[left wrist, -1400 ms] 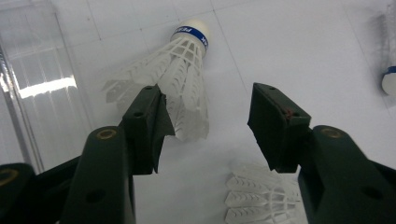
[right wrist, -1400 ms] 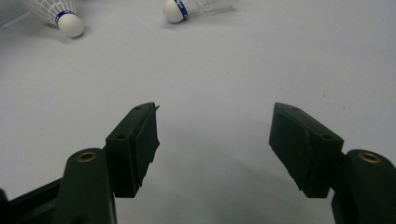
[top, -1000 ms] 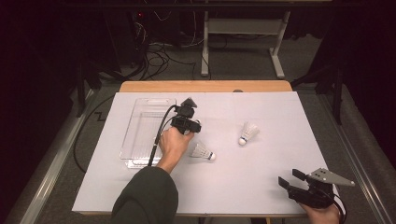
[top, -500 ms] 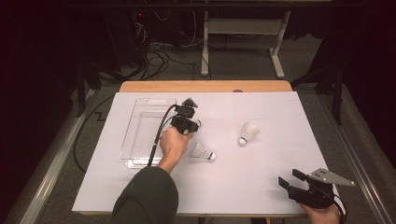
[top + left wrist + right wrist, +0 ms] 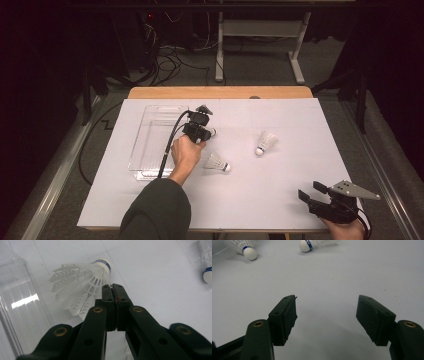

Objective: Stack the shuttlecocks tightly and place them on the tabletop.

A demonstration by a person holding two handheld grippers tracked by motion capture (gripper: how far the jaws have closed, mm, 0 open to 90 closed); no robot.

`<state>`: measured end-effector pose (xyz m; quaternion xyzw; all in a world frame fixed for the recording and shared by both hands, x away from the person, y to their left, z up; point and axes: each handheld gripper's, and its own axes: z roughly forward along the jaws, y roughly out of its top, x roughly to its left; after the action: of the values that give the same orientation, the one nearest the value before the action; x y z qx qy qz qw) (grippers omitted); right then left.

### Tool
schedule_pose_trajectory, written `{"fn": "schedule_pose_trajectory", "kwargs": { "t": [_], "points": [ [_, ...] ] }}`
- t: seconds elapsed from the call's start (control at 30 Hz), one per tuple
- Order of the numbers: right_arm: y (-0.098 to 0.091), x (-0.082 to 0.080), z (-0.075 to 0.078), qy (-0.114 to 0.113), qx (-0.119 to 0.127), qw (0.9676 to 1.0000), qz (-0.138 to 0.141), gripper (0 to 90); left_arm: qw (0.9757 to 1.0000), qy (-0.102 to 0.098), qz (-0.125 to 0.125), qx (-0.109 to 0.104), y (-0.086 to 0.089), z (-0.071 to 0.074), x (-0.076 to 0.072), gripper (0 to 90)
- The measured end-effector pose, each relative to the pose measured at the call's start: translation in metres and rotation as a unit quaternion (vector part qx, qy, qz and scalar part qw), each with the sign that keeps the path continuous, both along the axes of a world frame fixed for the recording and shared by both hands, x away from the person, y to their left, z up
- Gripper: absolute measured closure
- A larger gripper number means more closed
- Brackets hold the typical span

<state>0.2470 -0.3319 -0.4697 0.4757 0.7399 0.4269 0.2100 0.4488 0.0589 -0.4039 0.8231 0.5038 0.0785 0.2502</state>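
Note:
My left gripper (image 5: 204, 131) rests beside the clear tray (image 5: 150, 150), and its jaws have just been closing. They now stand shut on the feather skirt of a white shuttlecock (image 5: 82, 282), whose blue-banded cork (image 5: 212, 132) points away. A second shuttlecock (image 5: 218, 163) lies just right of the left hand. A third shuttlecock (image 5: 265, 142) lies farther right. My right gripper (image 5: 320, 195) sits at the table's front right corner, open, with bare white tabletop between its fingers (image 5: 284, 317). Two shuttlecocks (image 5: 247, 250) (image 5: 312, 244) lie far ahead of it.
The tray wall (image 5: 20, 305) stands close on the left of the held shuttlecock. A white sheet (image 5: 280, 175) covers the wooden table. A black cable (image 5: 167, 150) trails from the left gripper across the tray. A metal stand (image 5: 260, 35) and floor cables lie beyond the table.
Both hands stay in place. The left gripper's jaws have drawn together at the shuttlecock beside the tray.

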Motion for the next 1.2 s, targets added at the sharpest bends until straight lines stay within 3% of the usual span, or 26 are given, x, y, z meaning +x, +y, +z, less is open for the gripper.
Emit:
{"fn": "schedule_pose_trajectory", "kwargs": {
  "t": [0.17,0.4,0.57,0.67,1.2],
  "points": [
    [0.0,0.0,0.0,0.0,0.001,1.0,0.0,33.2,0.9999,-0.009,-0.011,0.004,-0.003,0.006,-0.001,89.5],
    [0.0,-0.001,0.0,0.0,0.0,1.0,0.0,33.2,0.9999,-0.006,-0.014,0.008,0.0,0.008,-0.002,89.6],
    [0.0,-0.001,0.0,0.0,0.0,1.0,-0.001,33.2,0.9997,0.0,-0.019,0.012,0.003,0.01,-0.004,89.5],
    [0.0,-0.001,0.0,0.0,-0.001,1.0,0.0,33.2,0.9994,-0.001,-0.024,0.027,0.003,0.012,-0.005,89.5],
    [0.0,-0.001,0.0,0.003,0.002,1.0,-0.001,33.2,0.9987,0.016,-0.031,0.038,0.013,0.016,-0.007,89.5]
  ]
}}
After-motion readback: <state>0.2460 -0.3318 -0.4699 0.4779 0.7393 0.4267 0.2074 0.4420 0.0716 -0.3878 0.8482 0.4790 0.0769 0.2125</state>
